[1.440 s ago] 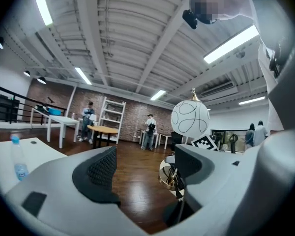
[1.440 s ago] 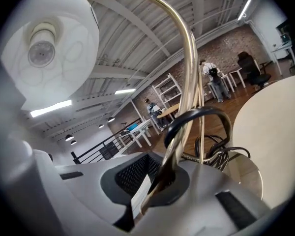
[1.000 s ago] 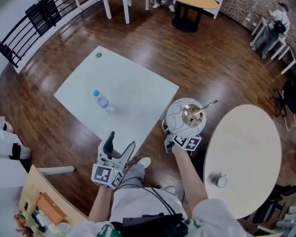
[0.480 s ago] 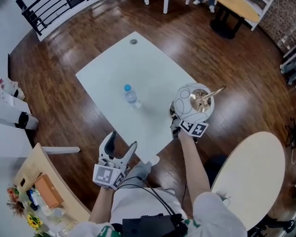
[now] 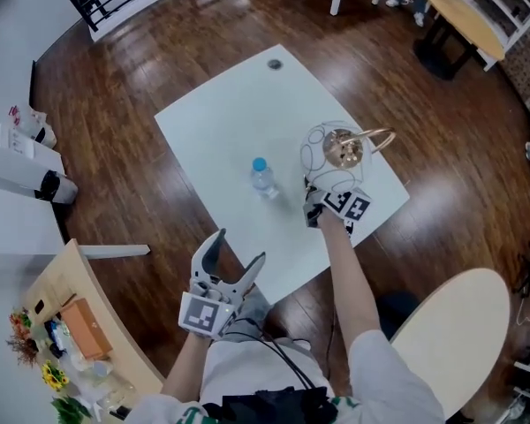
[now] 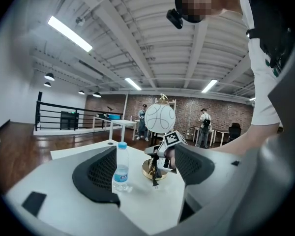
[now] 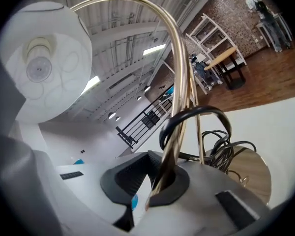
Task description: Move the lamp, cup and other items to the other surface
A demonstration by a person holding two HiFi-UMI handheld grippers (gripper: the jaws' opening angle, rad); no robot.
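My right gripper (image 5: 325,203) is shut on the brass stem (image 7: 174,107) of the lamp (image 5: 337,151). The lamp has a white globe (image 7: 43,58), a round brass base (image 7: 248,173) and a coiled black cord (image 7: 209,134). It stands upright over the near right part of the white square table (image 5: 221,122). Whether its base (image 6: 155,170) rests on the top or hangs just above it I cannot tell. A small water bottle (image 5: 262,177) with a blue cap stands just left of the lamp. My left gripper (image 5: 236,261) is open and holds nothing, at the table's near edge and pointing at the bottle (image 6: 121,165).
A pale round table (image 5: 464,343) lies at the lower right. A wooden desk (image 5: 66,325) with small items is at the lower left, and white boxes (image 5: 22,162) sit on the floor at the left. At the far top right are a round wooden table (image 5: 464,20) and people.
My right gripper carried the lamp from beside the round table over onto the white table, next to the bottle. My left gripper moved up to the table's near edge.
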